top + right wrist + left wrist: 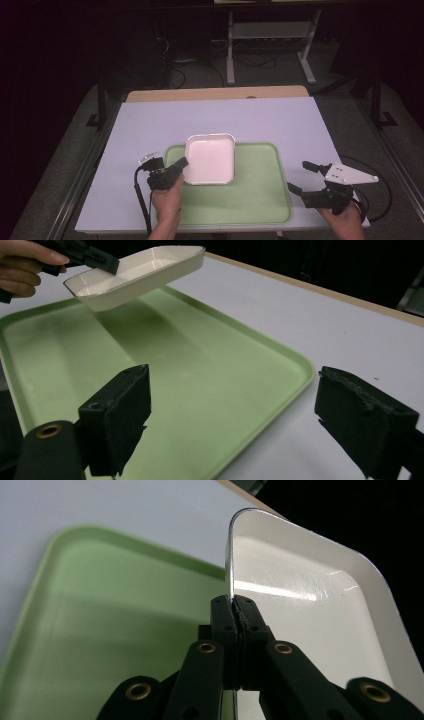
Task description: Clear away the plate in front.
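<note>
A white square dish [210,159] hangs in the air over the far left part of a green tray [250,200]. My left gripper [181,163] is shut on the dish's left rim; in the left gripper view the black jaws pinch the thin rim of the white dish [310,595] with the green tray [100,615] below. The right gripper view has the white dish [135,272] lifted clear above the green tray [190,380], casting a shadow on it. My right gripper [300,176] stands open at the tray's right edge with nothing between its jaws [250,415].
The tray lies on a pale lilac table top [225,117] with a wooden strip [215,93] at its far edge. A small white scrap [149,155] lies left of the tray. Dark floor and a metal stand [270,45] are beyond the table.
</note>
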Motion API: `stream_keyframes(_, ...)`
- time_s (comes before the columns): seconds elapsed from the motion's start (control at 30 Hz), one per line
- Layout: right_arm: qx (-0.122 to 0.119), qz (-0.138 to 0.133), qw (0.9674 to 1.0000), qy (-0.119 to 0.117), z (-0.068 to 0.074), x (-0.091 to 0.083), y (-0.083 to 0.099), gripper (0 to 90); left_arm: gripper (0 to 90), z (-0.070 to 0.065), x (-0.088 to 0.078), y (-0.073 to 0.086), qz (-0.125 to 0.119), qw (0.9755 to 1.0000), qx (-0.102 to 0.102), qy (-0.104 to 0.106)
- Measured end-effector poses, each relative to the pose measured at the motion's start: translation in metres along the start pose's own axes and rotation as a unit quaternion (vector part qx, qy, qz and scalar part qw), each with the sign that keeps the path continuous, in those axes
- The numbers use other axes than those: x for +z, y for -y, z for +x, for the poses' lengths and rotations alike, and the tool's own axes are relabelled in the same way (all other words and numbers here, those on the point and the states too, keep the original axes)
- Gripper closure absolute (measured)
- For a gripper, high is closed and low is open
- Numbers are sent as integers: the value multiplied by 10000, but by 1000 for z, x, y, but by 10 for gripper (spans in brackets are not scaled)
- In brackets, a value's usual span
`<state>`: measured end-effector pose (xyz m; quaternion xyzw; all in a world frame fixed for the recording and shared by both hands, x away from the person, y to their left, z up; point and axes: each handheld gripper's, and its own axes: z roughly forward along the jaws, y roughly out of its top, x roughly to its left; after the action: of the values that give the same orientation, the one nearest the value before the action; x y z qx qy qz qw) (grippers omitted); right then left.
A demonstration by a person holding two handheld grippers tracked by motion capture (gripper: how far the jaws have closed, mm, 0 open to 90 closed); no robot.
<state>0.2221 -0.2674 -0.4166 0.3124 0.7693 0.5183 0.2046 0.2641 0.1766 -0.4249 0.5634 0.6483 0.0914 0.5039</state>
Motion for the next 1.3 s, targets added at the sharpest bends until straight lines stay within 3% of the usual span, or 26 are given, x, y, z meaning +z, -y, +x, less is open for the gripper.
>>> stream_keyframes(0.1, 14, -1, 10000, 6, 0, -1, 0, 140, 887, -4, -1, 9, -88, 9998, -19, -179)
stream_keyframes(0.23, 1, -13, 10000, 9, 0, -1, 0, 140, 886, -5, -1, 20, -10, 9996, -26, -284)
stream_keyframes(0.3, 6, -6, 10000, 1, 0, -1, 0, 140, 886, -5, 0, 24, 51, 9996, -94, -249)
stream_keyframes(0.53, 3, -5, 10000, -10, 1, -1, 0, 140, 886, -10, 0, 35, 159, 9995, 21, -279)
stream_keyframes(0.8, 7, 6, 10000, -30, 1, 0, 0, 140, 885, -11, 3, 42, 312, 9989, 21, -353)
stream_keyframes(1.3, 1, -21, 10000, -49, 1, -1, -1, 140, 883, -10, 8, 49, 583, 9957, 40, -712)
